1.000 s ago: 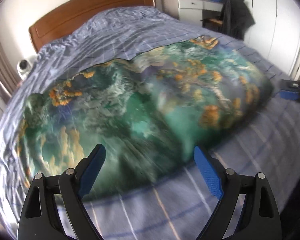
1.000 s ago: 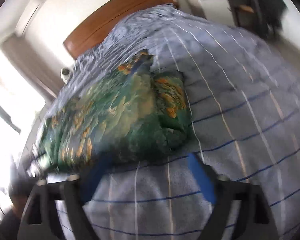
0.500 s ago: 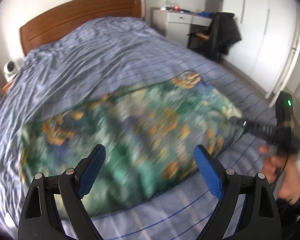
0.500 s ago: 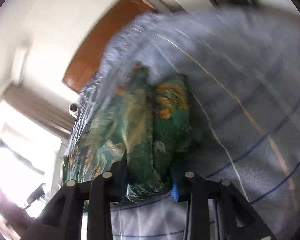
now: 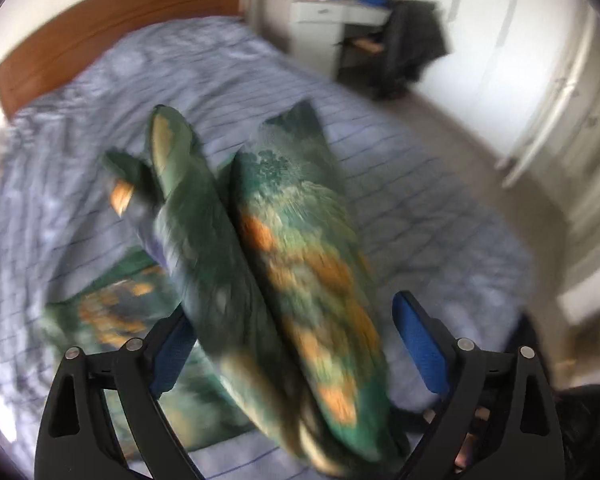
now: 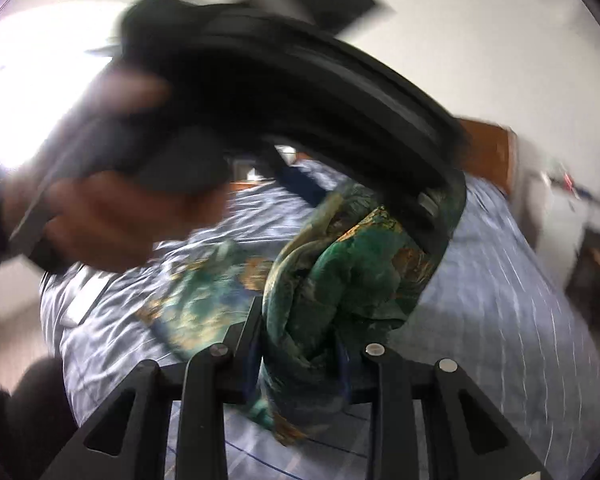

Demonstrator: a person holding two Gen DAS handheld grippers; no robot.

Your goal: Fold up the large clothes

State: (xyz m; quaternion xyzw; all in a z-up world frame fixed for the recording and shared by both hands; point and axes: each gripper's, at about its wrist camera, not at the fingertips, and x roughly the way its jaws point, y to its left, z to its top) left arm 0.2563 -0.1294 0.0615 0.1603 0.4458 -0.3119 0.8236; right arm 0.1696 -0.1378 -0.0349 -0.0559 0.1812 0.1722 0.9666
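Garment [image 6: 340,292], green patterned: bunched end pinched in right gripper [image 6: 300,360], lifted above bed [image 6: 520,300]. Left gripper [image 5: 292,340]: fingers spread, cloth passing between. Advice: close left on hem, pull taut before laying fold.

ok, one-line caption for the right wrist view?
Right gripper shut on bunched green patterned garment, lifted above the blue striped bed.
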